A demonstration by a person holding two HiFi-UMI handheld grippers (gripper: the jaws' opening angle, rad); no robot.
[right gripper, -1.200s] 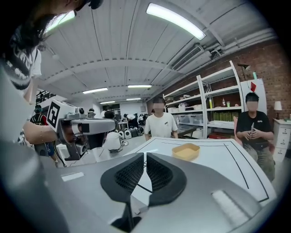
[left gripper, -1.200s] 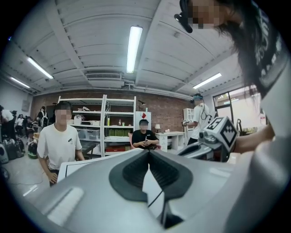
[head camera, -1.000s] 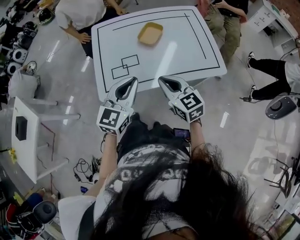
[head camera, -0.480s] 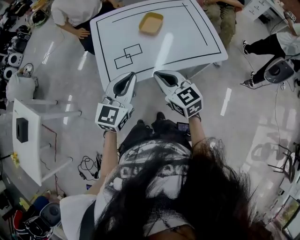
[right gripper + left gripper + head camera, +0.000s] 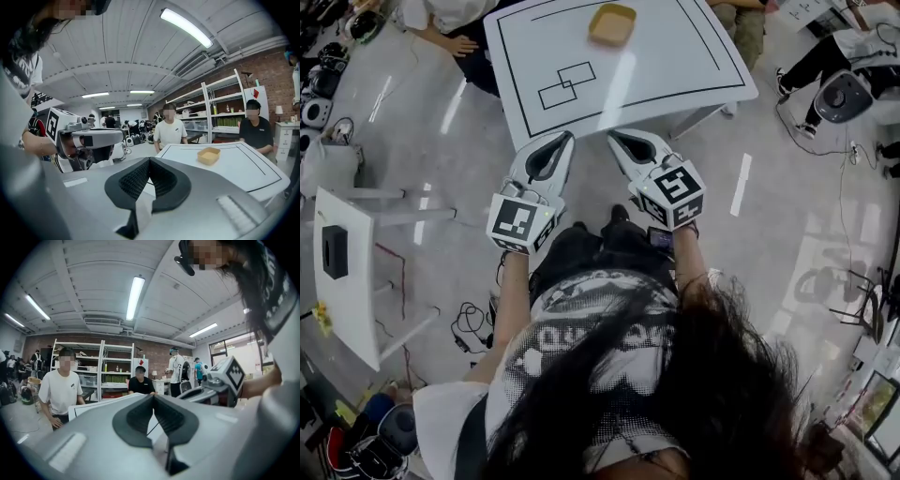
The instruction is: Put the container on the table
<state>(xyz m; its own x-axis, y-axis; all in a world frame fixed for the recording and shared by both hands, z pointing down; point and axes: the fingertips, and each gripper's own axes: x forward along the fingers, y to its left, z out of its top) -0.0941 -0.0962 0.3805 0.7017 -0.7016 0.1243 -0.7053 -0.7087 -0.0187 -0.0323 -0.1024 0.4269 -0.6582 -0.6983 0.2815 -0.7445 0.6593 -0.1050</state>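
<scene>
The glossy pale floor point(image 5: 441, 131) fills most of the head view, and the white tabletop point(image 5: 675, 66) stands ahead of the person, beyond the tips of both tools. It is a smooth, matt slab with rounded corners. A thin black line follows its edge and two overlapping rectangles point(image 5: 567, 84) are drawn near the front, probably as placing marks

The left tongs point(image 5: 565, 137) and right tongs point(image 5: 613, 137) are held side by side in front of the body. They point at the near edge of the tabletop but stop short of it. Their shells are smooth light grey plastic, each with a cube of black-and-white markers at the rear, and the pads are dark and ribbed for grip. Each gripper view shows its pads meeting at the tip with nothing between them, so both pairs are closed and empty

The container point(image 5: 612, 24) already sits on the far part of the tabletop, inside the black line and well apart from the tongs. It is a shallow, tan, open tray, squarish with soft corners, likely light plastic. Nothing is being carried, which fits closed tongs: the placing looks either finished or not begun
</scene>
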